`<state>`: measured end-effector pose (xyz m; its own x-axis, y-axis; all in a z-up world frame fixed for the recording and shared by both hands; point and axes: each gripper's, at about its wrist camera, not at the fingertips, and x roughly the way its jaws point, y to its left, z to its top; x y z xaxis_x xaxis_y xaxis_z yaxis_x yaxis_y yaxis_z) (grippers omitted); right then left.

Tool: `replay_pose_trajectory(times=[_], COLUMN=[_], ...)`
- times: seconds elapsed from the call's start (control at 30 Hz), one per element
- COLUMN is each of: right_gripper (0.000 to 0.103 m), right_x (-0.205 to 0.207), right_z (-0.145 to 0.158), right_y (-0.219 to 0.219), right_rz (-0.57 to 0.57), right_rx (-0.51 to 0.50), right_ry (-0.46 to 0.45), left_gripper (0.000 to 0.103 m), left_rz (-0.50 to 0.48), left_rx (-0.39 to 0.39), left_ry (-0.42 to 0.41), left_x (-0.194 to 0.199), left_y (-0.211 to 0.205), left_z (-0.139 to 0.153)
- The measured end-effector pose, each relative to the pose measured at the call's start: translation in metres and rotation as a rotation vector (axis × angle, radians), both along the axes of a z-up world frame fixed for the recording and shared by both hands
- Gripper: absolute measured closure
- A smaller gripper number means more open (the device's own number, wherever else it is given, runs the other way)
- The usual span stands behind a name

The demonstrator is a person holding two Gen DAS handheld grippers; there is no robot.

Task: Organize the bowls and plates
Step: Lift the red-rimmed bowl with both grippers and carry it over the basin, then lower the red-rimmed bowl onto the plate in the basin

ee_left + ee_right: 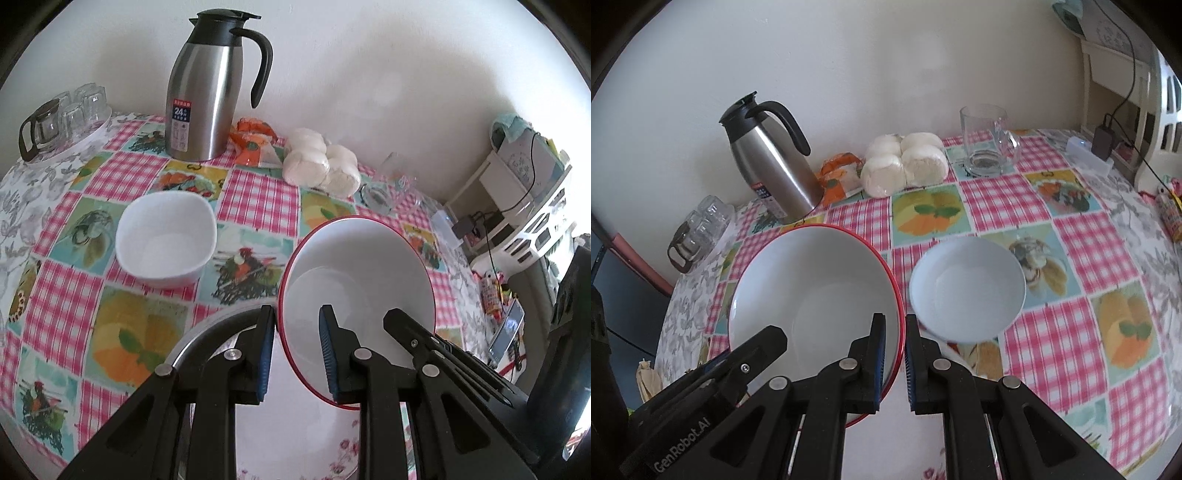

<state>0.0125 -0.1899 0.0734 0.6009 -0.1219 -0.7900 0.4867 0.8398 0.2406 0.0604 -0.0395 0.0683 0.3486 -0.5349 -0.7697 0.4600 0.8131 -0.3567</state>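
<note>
**Kid:** Why do I see two grabbers on one bowl?

**Me:** I start on the left. Past my left gripper (297, 319), far out in front of the jaws and to their left, sits the square white bowl (166, 240) on the table (258, 192). The left jaws are pinched on the left edge of the red-rimmed bowl (356, 280). One pad is inside it, one pad is outside.

**Kid:** And the other one?

**Me:** My right gripper (894, 325) is squeezed on the right edge of the same bowl, the rim right between its pads. I hold both sides so the big bowl stays steady and does not tip too far.

**Kid:** Is it on the table?

**Me:** I think it is lifted. It tilts up toward the wall, and a flowery plate (295, 443) shows under my left jaws.

**Kid:** What is that small one?

**Me:** The small white dish (967, 288) lies just ahead of my right jaws, a little to their right. Maybe the bowls will be stacked by size.
</note>
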Motion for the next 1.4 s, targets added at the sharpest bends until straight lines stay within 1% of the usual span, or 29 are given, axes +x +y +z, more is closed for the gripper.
replay_pose_trajectory(times=[0.1, 0.2, 0.3, 0.5, 0.6, 0.8, 0.97, 1.2, 1.4], right_gripper=[0.092, 0.092, 0.091, 0.091, 0.091, 0.091, 0.091, 0.090, 0.089], right_x=[-0.012, -0.021, -0.030, -0.049, -0.056, -0.063, -0.063, -0.061, -0.061], right_z=[-0.009, -0.018, -0.029, -0.048, -0.052, -0.057, -0.063, -0.063, -0.063], right_y=[0.003, 0.006, 0.009, 0.011, 0.013, 0.016, 0.015, 0.019, 0.018], right_rz=[-0.008, -0.016, -0.029, -0.053, -0.077, -0.079, -0.085, -0.070, -0.068], right_rx=[0.022, 0.042, 0.085, 0.160, 0.166, 0.168, 0.184, 0.175, 0.196], right_ry=[-0.010, -0.004, -0.002, -0.038, -0.047, -0.042, -0.027, -0.022, -0.018], left_gripper=[0.078, 0.078, 0.078, 0.078, 0.078, 0.078, 0.078, 0.078, 0.078], left_rz=[-0.007, -0.012, -0.011, -0.024, -0.031, -0.043, -0.046, -0.040, -0.032], left_rx=[0.010, 0.035, 0.071, 0.112, 0.125, 0.157, 0.184, 0.199, 0.195], left_ry=[0.008, 0.018, 0.022, 0.031, 0.039, 0.043, 0.070, 0.069, 0.102], left_x=[-0.005, -0.010, -0.014, -0.020, -0.023, -0.029, -0.027, -0.026, -0.025], left_y=[0.004, 0.005, 0.006, 0.006, 0.005, 0.002, 0.002, 0.004, 0.006], left_z=[-0.005, -0.011, -0.017, -0.025, -0.028, -0.032, -0.039, -0.039, -0.040])
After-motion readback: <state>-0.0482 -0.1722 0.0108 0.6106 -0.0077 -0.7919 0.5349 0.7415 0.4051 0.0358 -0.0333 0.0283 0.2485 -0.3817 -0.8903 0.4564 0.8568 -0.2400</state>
